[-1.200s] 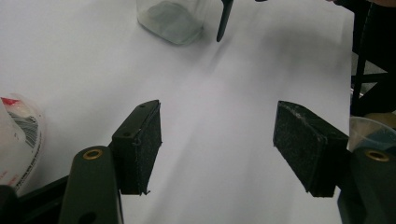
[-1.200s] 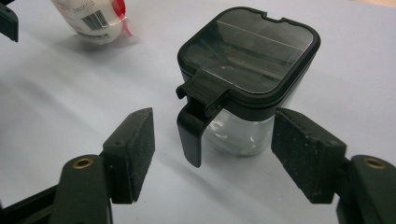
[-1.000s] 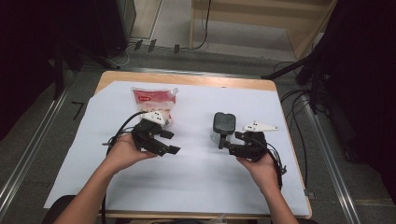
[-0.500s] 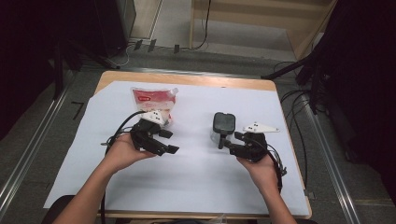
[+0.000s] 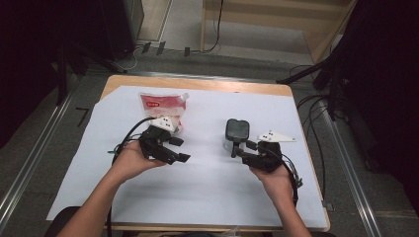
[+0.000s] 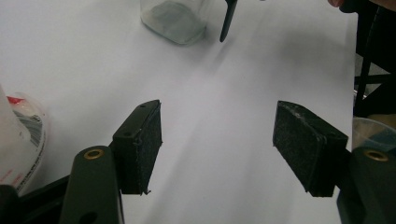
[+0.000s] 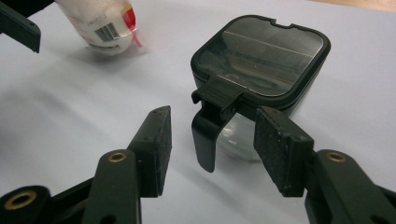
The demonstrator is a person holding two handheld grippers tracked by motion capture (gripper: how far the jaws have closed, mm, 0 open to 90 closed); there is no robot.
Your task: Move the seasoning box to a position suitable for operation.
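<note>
Counting what I am seeing around the white sheet (image 5: 207, 197)

I am holding two grippers, one per hand: my left gripper (image 5: 179, 149) over the sheet's left half, my right gripper (image 5: 236, 148) over its right half, each showing two black padded jaws standing apart. I am counting one glass jar (image 5: 236, 134) with one dark lid on the sheet's right half, one hinged latch hanging down its side. I am counting one sealed pouch (image 5: 163, 106) with a red label near the sheet's far edge. I am seeing one wooden table (image 5: 197, 83) lying under the sheet.
</note>
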